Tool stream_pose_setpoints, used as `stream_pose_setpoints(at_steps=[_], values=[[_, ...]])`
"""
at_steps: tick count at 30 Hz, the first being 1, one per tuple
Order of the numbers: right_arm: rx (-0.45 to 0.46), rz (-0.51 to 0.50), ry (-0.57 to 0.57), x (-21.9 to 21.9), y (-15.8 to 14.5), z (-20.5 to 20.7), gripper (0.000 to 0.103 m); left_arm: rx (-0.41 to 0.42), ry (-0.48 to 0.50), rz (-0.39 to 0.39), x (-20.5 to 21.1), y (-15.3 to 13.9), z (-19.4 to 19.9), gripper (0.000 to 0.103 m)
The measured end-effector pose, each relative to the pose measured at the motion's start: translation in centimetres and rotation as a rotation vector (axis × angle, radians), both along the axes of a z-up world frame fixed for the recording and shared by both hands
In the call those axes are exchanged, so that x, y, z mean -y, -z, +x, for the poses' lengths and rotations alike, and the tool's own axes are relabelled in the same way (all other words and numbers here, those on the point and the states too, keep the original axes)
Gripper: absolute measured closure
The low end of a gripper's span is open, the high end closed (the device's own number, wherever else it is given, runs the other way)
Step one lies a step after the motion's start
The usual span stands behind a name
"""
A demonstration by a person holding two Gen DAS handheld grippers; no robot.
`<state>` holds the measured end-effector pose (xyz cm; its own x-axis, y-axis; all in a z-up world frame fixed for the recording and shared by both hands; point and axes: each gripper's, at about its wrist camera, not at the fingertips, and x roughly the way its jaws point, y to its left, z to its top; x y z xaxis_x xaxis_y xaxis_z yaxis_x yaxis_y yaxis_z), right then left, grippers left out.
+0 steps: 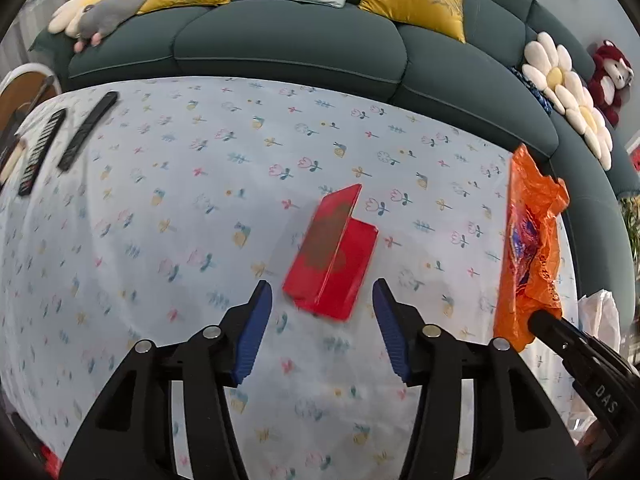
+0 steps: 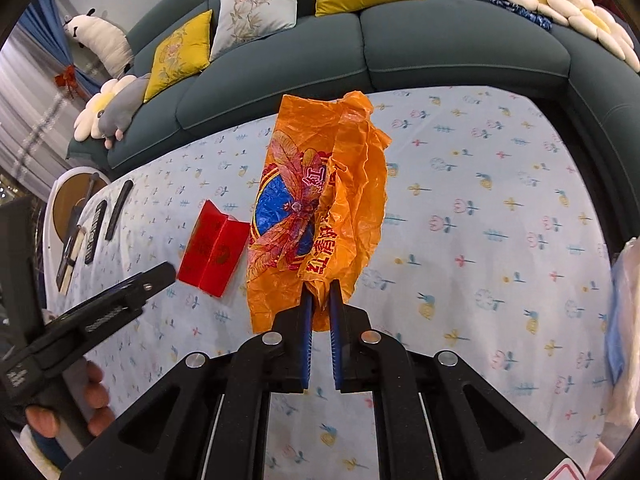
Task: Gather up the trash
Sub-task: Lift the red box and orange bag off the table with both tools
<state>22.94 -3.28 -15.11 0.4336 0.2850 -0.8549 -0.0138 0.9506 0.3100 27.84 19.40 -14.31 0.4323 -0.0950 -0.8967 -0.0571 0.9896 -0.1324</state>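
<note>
A red folded card box (image 1: pixel 332 256) lies on the flowered tablecloth (image 1: pixel 180 220), looking blurred in the left wrist view. My left gripper (image 1: pixel 321 286) hovers just short of it, open, its blue pads apart and touching nothing. That box (image 2: pixel 214 252) also shows in the right wrist view, with the left gripper (image 2: pixel 160 272) reaching in from the lower left, held by a hand (image 2: pixel 96 396). My right gripper (image 2: pixel 320 286) is shut on the lower edge of a crumpled orange plastic bag (image 2: pixel 320 200), which stands up above the table. The same bag (image 1: pixel 532 240) shows at the right in the left wrist view.
A dark green sofa (image 1: pixel 288 44) with yellow and pale cushions curves round the table's far side. Two long black objects (image 1: pixel 88 136) lie at the table's far left, beside a round side table (image 2: pixel 76 200). Pale plastic bags (image 2: pixel 624 320) hang at the right edge.
</note>
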Motion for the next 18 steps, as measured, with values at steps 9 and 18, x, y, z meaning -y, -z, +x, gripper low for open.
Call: stream_pose_setpoints(at_steps=[9,18], values=[[-0.027,-0.006,-0.028,-2.7,1.3,2.0,0.095,-0.07,0.038,0.027,0.2,3.9,2.5,0.091],[-0.018,0.016,-0.037,-2.9,0.4,0.9,0.095,0.003,0.017,-0.006,0.3,0.2,0.4,0.102]])
